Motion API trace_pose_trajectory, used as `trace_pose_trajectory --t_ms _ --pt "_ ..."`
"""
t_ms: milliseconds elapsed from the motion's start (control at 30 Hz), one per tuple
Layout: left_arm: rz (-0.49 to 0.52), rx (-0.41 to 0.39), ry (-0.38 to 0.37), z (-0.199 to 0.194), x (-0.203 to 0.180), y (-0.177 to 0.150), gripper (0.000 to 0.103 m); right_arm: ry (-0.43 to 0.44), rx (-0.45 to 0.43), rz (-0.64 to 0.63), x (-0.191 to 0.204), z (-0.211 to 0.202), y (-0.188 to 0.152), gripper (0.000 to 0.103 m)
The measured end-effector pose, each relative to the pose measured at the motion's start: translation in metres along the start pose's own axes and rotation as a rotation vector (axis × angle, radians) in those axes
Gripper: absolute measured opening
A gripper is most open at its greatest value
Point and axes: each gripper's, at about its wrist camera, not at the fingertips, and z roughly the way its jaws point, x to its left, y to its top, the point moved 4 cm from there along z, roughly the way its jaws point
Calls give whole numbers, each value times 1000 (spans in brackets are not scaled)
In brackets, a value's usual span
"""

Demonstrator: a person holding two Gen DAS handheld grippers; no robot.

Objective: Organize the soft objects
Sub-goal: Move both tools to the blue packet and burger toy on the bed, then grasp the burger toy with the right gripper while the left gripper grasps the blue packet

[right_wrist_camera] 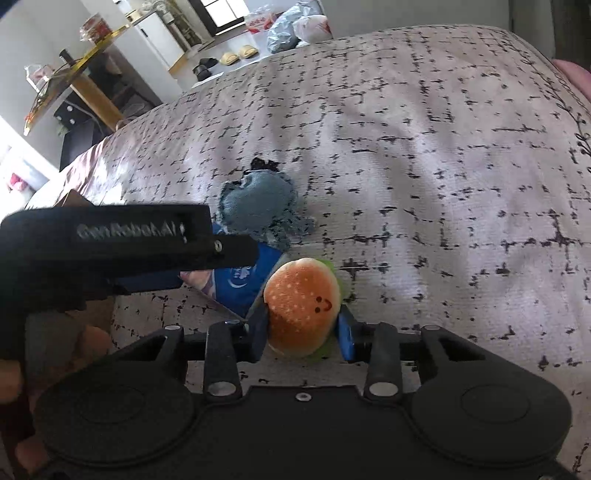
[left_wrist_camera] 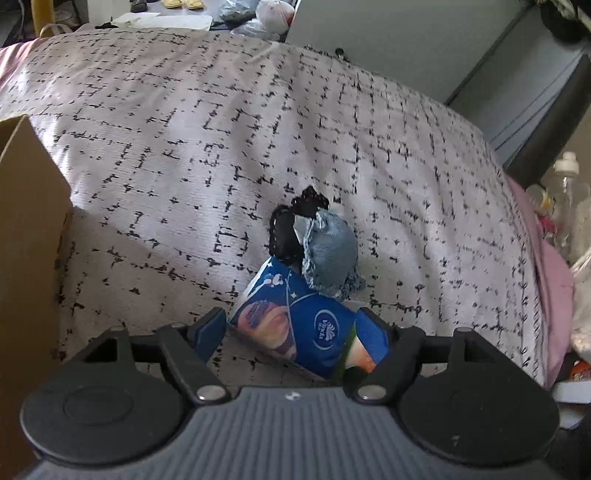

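Observation:
A blue tissue pack [left_wrist_camera: 299,325] lies on the patterned bed cover [left_wrist_camera: 221,129]. My left gripper [left_wrist_camera: 291,326] is open with its fingers on either side of the pack. A grey-blue fabric piece with black lace [left_wrist_camera: 325,251] lies just beyond the pack. In the right wrist view my right gripper [right_wrist_camera: 304,328] is shut on a plush hamburger [right_wrist_camera: 301,304] with a smiley face, beside the blue pack [right_wrist_camera: 236,284]. The grey-blue fabric [right_wrist_camera: 258,206] lies farther off. The left gripper's black body [right_wrist_camera: 122,240] crosses the left of that view.
A cardboard box [left_wrist_camera: 26,240] stands at the left on the bed. Plastic bags [right_wrist_camera: 299,26] and slippers [right_wrist_camera: 236,55] lie on the floor past the bed. A yellow table [right_wrist_camera: 74,70] stands far left. Bottles [left_wrist_camera: 561,192] stand off the bed's right side.

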Motion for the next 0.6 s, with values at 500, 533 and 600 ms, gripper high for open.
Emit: trace_pose_trajectory --t_ms 500,533,600 --pt "121 0 81 15 -16 -10 81 -66 -6 43 -21 -11 -3 37" --pt "140 -2 88 16 -17 -11 81 -68 -6 40 -21 -11 -3 37" --pt "167 -11 96 17 -17 -12 81 -70 -8 35 -20 -12 -3 37"
